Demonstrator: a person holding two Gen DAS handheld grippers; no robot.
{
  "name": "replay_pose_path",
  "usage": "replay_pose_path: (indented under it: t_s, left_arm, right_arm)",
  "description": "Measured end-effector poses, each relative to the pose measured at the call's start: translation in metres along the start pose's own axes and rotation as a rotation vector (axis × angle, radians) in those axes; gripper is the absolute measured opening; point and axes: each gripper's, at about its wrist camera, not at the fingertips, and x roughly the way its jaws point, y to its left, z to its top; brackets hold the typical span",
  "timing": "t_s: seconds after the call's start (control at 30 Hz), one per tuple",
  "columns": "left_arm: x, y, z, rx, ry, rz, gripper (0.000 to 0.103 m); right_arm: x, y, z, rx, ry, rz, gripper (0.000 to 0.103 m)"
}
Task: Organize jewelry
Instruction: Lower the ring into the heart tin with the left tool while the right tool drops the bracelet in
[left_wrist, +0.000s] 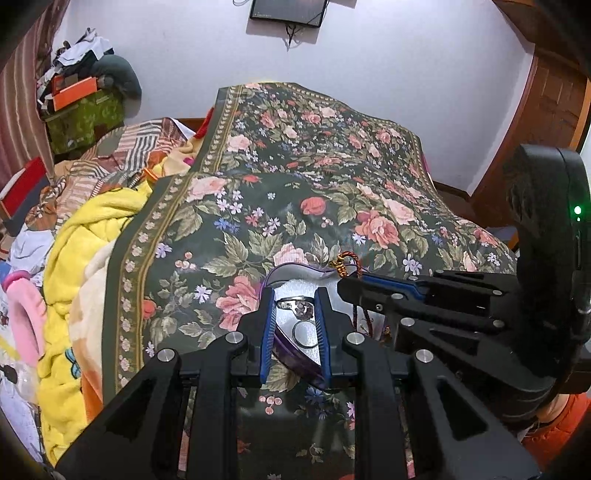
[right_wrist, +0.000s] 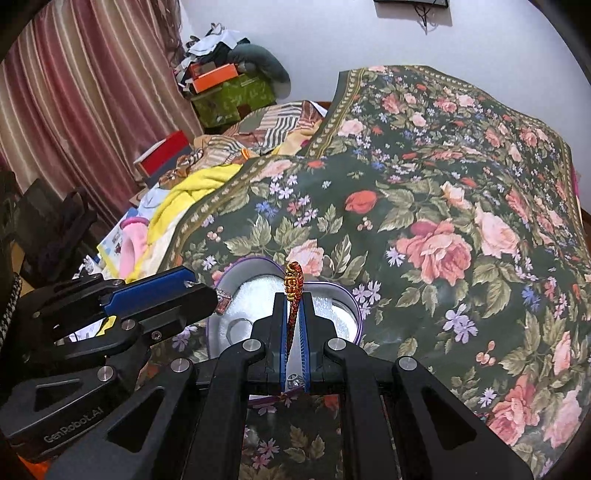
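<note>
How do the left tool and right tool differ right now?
The left tool pinches a silver ring with a stone; the right tool clamps a red-gold braided cord. The ring spans the left fingers crosswise; the cord stands up past the right fingertips. Both are over the heart-shaped tin.

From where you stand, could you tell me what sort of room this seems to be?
Most likely a bedroom in a home. A bed lies under a floral bedspread, with a yellow blanket bunched beside it, striped curtains hang along one wall, and boxes and clothes are piled in the corner.
</note>
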Motion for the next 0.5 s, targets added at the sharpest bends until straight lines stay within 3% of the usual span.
replay_pose_path:
  t_s: [0.5]
  left_arm:
    - [0.0058, -0.0001, 0.0012, -0.002, 0.018, -0.014, 0.020]
  right_arm:
    - [0.0051, -0.0009, -0.0040, -0.011, 0.032, -0.008, 0.007]
